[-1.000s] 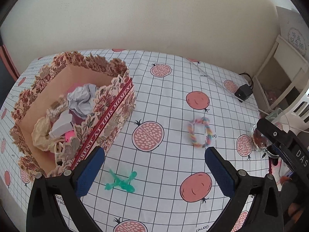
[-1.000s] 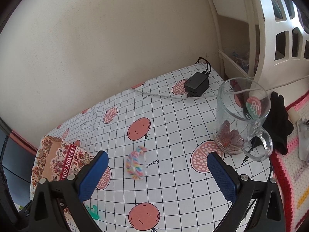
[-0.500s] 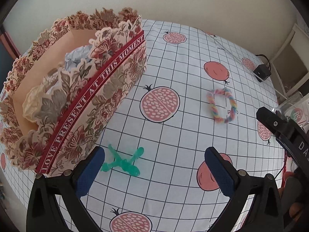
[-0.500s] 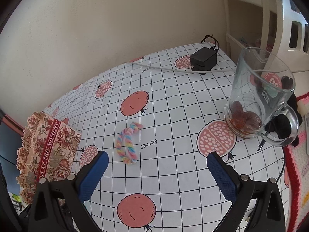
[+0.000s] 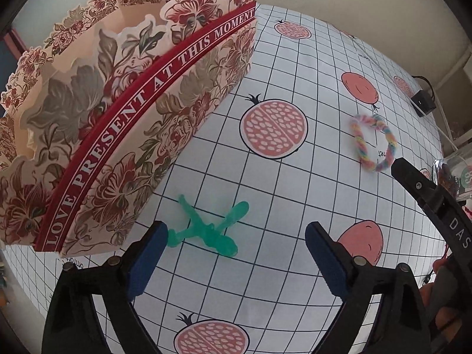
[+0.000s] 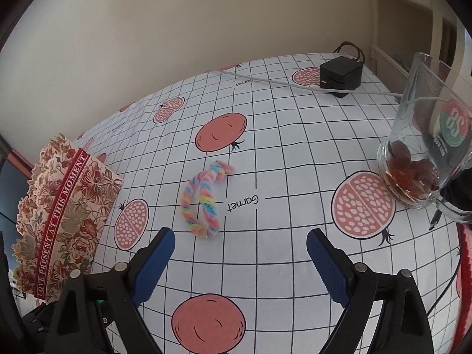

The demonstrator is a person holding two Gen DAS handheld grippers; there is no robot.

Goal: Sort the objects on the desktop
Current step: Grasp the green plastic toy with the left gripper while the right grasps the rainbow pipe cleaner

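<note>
A green rubbery toy [image 5: 206, 227] lies on the checked cloth just in front of my open left gripper [image 5: 236, 250], its left end by the left pad [image 5: 147, 253]. A floral paper box [image 5: 118, 124] stands right beside it on the left; it also shows in the right wrist view [image 6: 65, 206]. A pastel rainbow twisted ring [image 5: 373, 141] lies further right. In the right wrist view the ring [image 6: 203, 203] lies just ahead of my open, empty right gripper [image 6: 240, 253], a little left of centre.
A glass mug [image 6: 424, 147] with brown pieces inside stands at the right. A black power adapter [image 6: 340, 76] with a white cable lies at the back. A red-edged knitted mat [image 6: 464, 253] lies at the table's right edge. The wall runs behind.
Both grippers have dropped lower and moved forward: the left toward the green toy beside the box, the right toward the rainbow ring. Both stay open.
</note>
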